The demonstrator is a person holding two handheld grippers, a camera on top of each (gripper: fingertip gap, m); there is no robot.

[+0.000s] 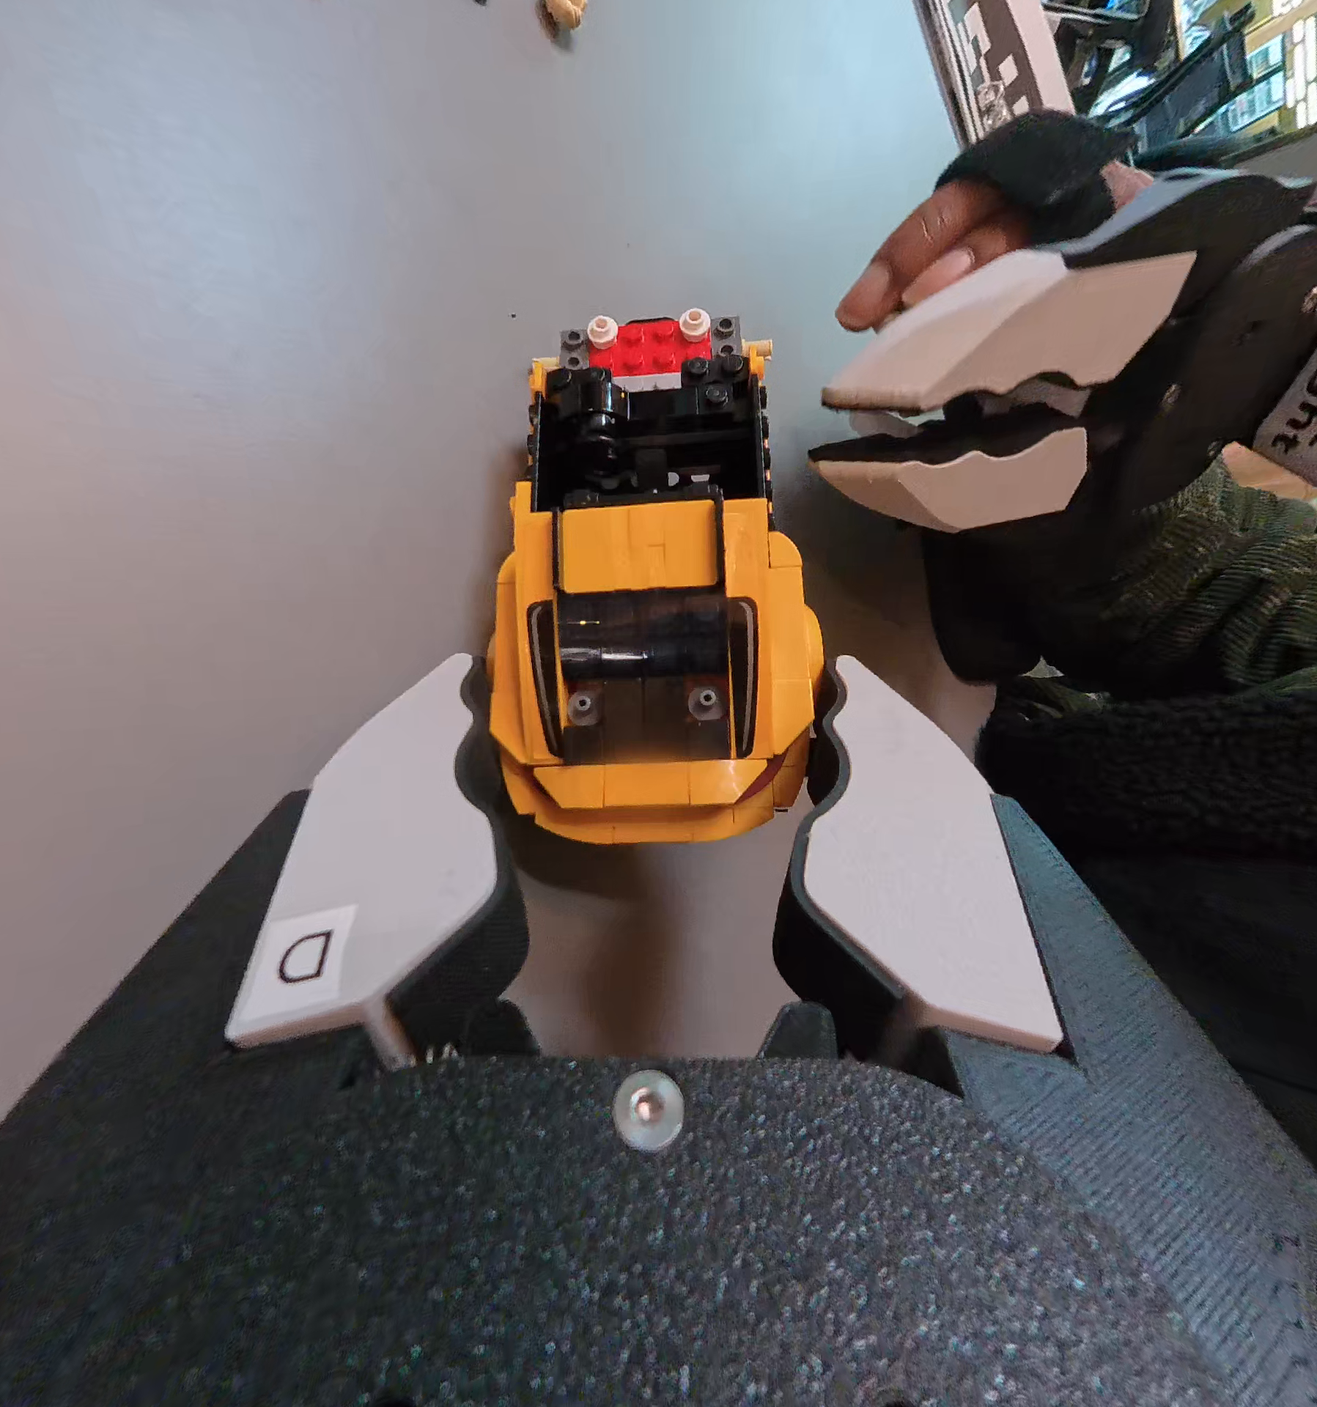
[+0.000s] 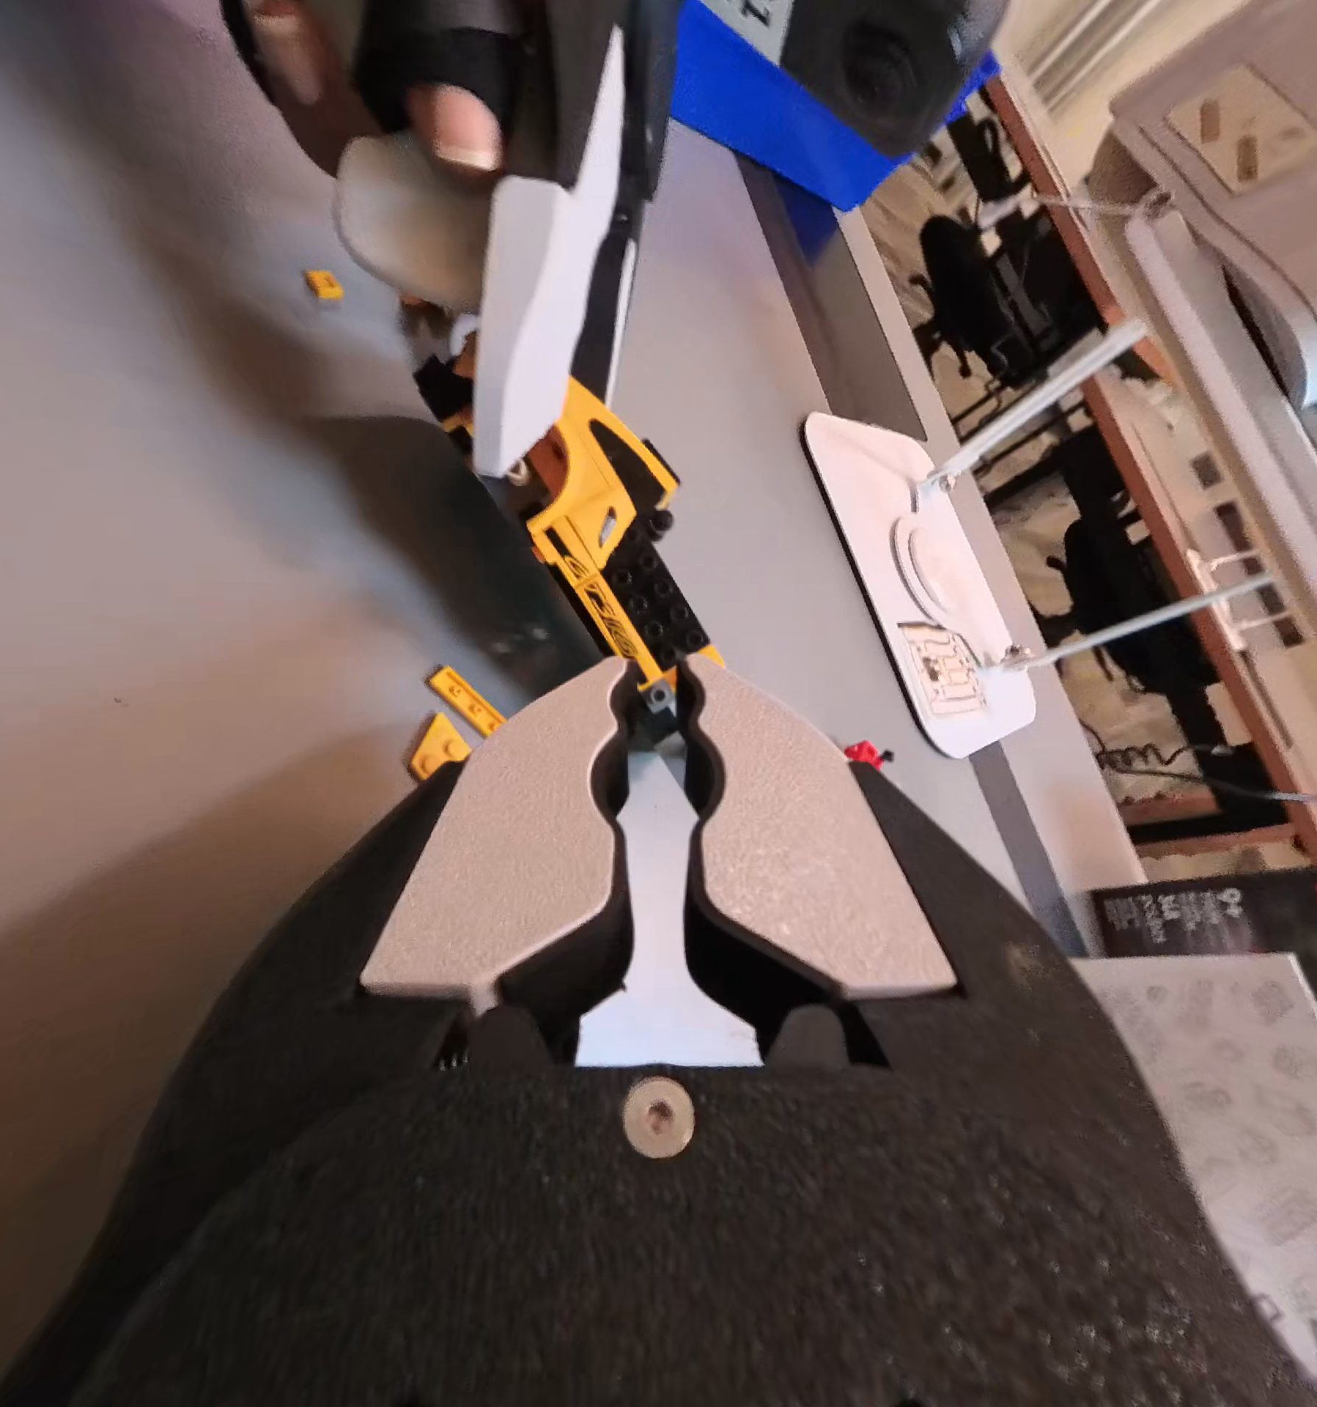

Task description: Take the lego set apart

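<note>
Progress: toy car (image 1: 655,609) mid-tabletop, roof off, body mostly built; loose yellow plates (image 2: 453,719) lie beside it | Left gripper (image 1: 651,750): jaws wide, clasping the car's near end | Right gripper (image 2: 659,685): nearly closed, seemingly empty, beside the car's far end | Nearby: white card (image 2: 868,487) and booklet (image 2: 1241,1081) at table edge; nothing blocks access.
</note>
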